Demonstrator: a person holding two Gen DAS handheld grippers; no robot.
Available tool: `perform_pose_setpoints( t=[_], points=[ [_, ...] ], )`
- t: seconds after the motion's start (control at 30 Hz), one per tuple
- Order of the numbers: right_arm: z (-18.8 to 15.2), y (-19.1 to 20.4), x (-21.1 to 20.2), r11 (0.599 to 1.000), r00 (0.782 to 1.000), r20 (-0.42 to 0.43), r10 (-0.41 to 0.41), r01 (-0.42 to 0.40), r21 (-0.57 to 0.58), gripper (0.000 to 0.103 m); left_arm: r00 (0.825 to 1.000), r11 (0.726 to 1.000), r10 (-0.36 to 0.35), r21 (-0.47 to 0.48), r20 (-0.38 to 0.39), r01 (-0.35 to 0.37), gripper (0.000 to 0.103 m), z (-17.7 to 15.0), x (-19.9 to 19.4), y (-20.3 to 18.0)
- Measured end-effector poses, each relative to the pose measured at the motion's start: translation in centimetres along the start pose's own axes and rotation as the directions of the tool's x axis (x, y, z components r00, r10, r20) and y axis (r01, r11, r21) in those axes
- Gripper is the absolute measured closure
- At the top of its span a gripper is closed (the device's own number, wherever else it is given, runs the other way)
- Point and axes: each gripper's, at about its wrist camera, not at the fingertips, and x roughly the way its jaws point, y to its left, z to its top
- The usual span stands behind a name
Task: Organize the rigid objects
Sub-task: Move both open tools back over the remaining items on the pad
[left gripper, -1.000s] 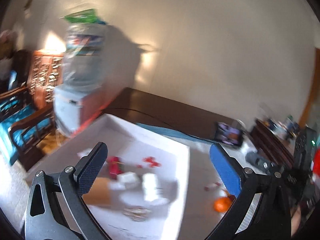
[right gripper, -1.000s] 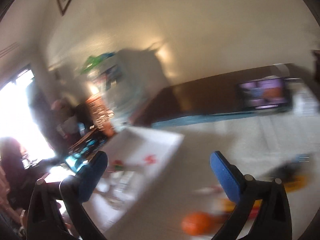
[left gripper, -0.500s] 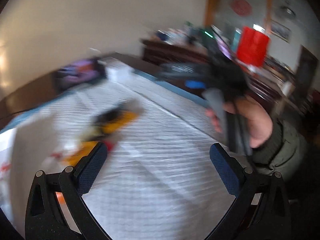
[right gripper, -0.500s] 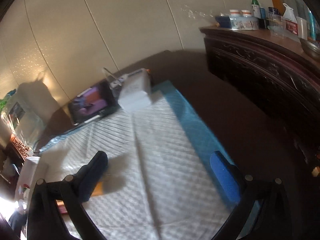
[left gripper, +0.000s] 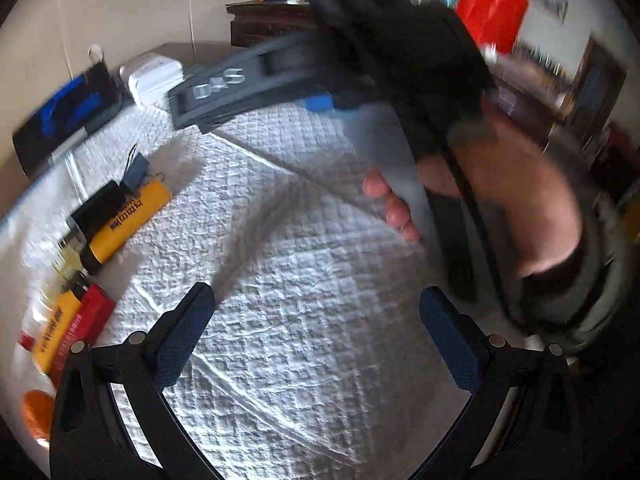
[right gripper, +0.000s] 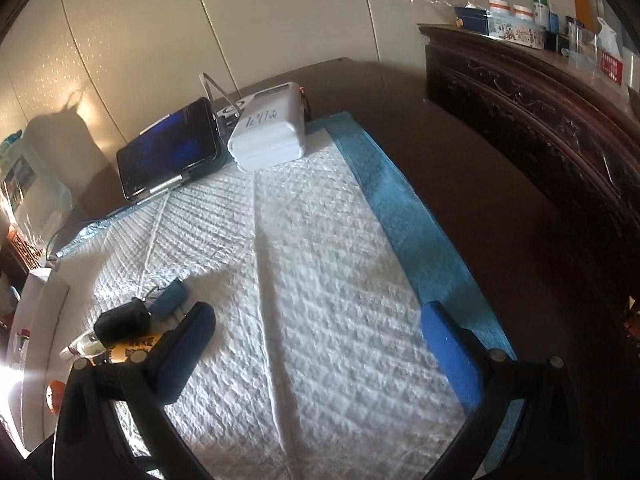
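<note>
Rigid objects, a yellow-and-black marker, a red stick and an orange ball, lie loose along the white pad's left edge, seemingly unsorted. Left gripper and right gripper gape empty. Only the left view shows the person's hand; only the right shows the white box clearly.

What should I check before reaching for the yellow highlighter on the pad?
1. Left gripper jaws open, nothing held: ok.
2. Right gripper jaws open, nothing held: ok.
3. Yellow highlighter lying exposed on the white pad: ok.
4. Neighbours clear of it: not ok, the blue binder clip and red item lie close beside it.
5. Left view sharp: not ok, motion blur.
</note>
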Motion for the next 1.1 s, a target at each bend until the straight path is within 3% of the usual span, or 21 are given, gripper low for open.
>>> perform_pose_setpoints(
  t=[1.1],
  points=[
    [0.01,0.38,0.21,0.999,1.0,-0.011,-0.029,0.029,-0.022,0.0,1.0,1.0,-0.014,0.016,0.002,0.014,0.0,0.28,0.21,0.13]
  ],
)
